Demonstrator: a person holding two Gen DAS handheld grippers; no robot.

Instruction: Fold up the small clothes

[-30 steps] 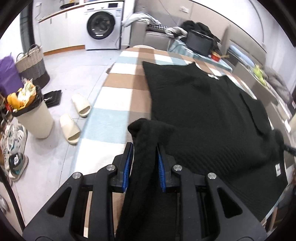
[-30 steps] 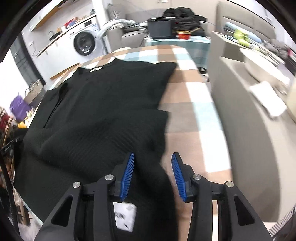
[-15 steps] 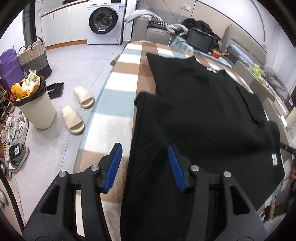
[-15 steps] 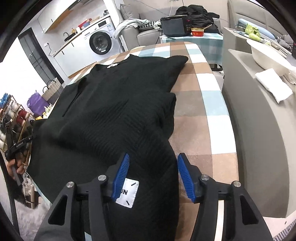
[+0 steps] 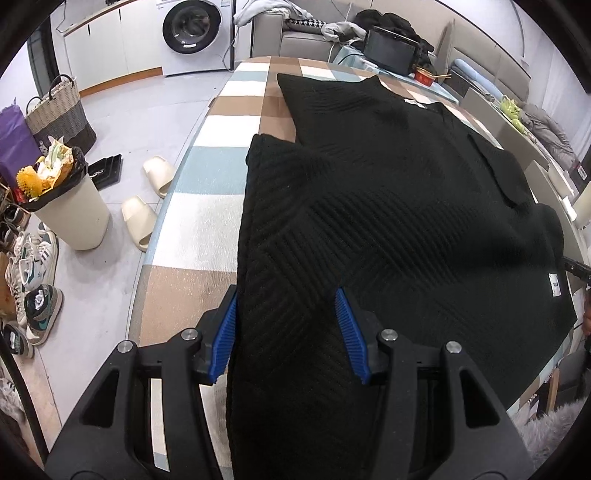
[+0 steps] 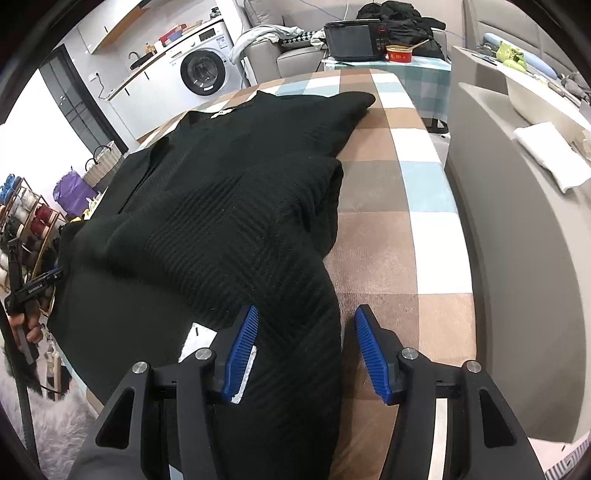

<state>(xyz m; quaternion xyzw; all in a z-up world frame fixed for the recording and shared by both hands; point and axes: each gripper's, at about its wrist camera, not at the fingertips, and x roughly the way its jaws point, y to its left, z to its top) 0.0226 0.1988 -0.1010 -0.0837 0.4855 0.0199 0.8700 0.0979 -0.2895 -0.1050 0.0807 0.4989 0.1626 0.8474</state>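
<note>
A black ribbed knit sweater (image 5: pixel 388 192) lies spread on the checked table (image 5: pixel 207 229); it also shows in the right wrist view (image 6: pixel 221 192). Both sleeves are folded in over the body. My left gripper (image 5: pixel 286 314) is open, its blue pads on either side of the left sleeve fold near the table's front edge. My right gripper (image 6: pixel 304 332) is open, its pads on either side of the right sleeve fold. A white label (image 6: pixel 199 339) shows by the right gripper's left finger.
Left of the table on the floor stand a full bin (image 5: pixel 70 214), slippers (image 5: pixel 138 221), shoes and a wicker basket (image 5: pixel 59 114). A washing machine (image 5: pixel 195 33) and sofa are at the back. A grey counter (image 6: pixel 517 221) runs along the table's right side.
The left gripper was shut on the sleeve one second ago; it has let go and opened. The right gripper has opened wider. Both have drawn back toward the front edge.
</note>
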